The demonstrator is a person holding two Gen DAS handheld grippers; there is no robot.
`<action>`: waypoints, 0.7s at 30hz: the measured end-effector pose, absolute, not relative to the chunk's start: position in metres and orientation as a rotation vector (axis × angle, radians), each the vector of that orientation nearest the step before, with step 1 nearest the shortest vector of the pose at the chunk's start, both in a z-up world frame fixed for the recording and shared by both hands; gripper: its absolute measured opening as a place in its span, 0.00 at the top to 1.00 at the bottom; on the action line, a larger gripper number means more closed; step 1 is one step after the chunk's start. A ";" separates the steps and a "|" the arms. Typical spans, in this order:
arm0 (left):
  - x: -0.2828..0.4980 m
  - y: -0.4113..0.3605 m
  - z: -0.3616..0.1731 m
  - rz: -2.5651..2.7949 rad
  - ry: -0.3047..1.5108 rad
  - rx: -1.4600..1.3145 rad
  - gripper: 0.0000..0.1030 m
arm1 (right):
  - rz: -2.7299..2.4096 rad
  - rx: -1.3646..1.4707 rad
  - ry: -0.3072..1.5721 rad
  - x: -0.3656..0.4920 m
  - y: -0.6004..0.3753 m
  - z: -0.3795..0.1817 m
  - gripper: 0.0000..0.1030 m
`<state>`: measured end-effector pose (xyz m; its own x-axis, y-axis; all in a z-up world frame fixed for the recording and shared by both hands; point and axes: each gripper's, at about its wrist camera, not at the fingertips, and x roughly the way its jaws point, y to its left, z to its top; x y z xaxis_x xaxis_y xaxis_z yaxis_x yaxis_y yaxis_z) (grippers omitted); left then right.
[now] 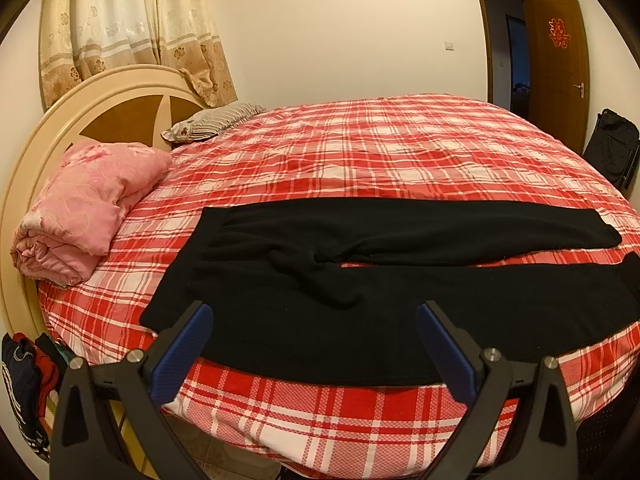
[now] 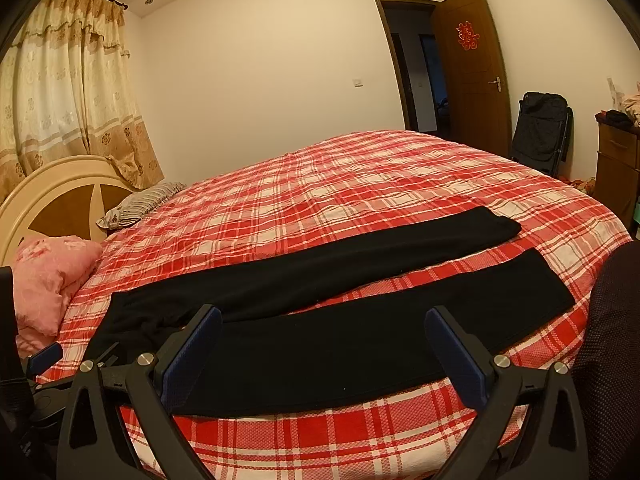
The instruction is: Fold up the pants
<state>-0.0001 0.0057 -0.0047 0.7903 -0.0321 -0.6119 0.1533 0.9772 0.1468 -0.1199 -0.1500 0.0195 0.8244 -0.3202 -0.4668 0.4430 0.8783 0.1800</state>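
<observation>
Black pants (image 1: 360, 280) lie spread flat on the red plaid bed (image 1: 380, 152), waistband to the left, both legs stretching right with a narrow gap between them. My left gripper (image 1: 314, 312) is open, hovering over the near leg close to the seat, with nothing between its blue pads. In the right wrist view the same pants (image 2: 320, 320) run from lower left to the right, cuffs apart. My right gripper (image 2: 322, 318) is also open, above the middle of the near leg. The left gripper's blue tip (image 2: 46, 354) shows at the left edge.
A folded pink quilt (image 1: 84, 204) and a striped pillow (image 1: 212, 122) sit by the round headboard (image 1: 60, 120) on the left. Clothes (image 1: 24, 380) hang beside the bed's lower left. A dark folding chair (image 2: 540, 132), open door (image 2: 468, 68) and wooden cabinet (image 2: 616, 160) stand at right.
</observation>
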 end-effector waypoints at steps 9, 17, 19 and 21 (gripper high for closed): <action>0.003 0.003 -0.009 -0.103 0.667 0.191 0.00 | -0.408 0.294 0.456 -0.116 -0.154 0.015 0.01; 0.032 0.013 -0.033 -0.110 0.755 0.172 0.00 | -0.424 0.313 0.511 -0.102 -0.171 -0.007 0.01; 0.044 0.021 -0.042 -0.099 0.781 0.171 0.00 | -0.442 0.298 0.548 -0.095 -0.177 -0.016 0.01; 0.058 0.031 -0.049 -0.085 0.804 0.171 0.00 | -0.448 0.285 0.587 -0.084 -0.185 -0.024 0.01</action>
